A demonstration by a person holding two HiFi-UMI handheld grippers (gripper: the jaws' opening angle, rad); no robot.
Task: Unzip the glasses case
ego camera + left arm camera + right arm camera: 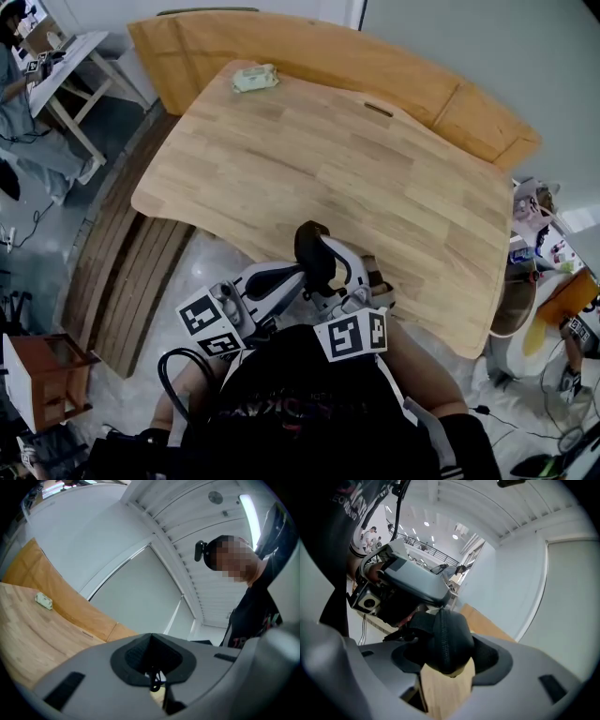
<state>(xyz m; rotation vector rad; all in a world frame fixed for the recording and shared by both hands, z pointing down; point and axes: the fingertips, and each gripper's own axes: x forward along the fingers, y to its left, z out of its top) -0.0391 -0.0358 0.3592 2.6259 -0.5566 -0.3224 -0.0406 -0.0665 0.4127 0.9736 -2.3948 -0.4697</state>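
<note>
Showing what looks like the start of the unzipping: a black, oval, fabric-covered glasses case (314,253) is held on end in the air just above the near edge of the light wooden table (309,159), close to the person's chest, with a gripper at either side. To do this step well, the body of the case should be steadied while the pull is drawn along the line of the black zipper track (442,641), following its curve round the end and not tugging outward (a pull at an angle would likely jam the slider or slip out of the pinch), with the two hands parting slowly. On the right gripper (447,657) the jaws are spread wide, their dark pads set against the two flanks of the case, which stands between them with the zipper seam facing the camera. On the left gripper (152,665) the jaws are pressed together, pinching a thin black dangling cord, by my reading the zipper pull (153,682). Seen from the right gripper view, the left gripper sits at the far upper end of the case. The zipper looks closed along the stretch that shows.
</note>
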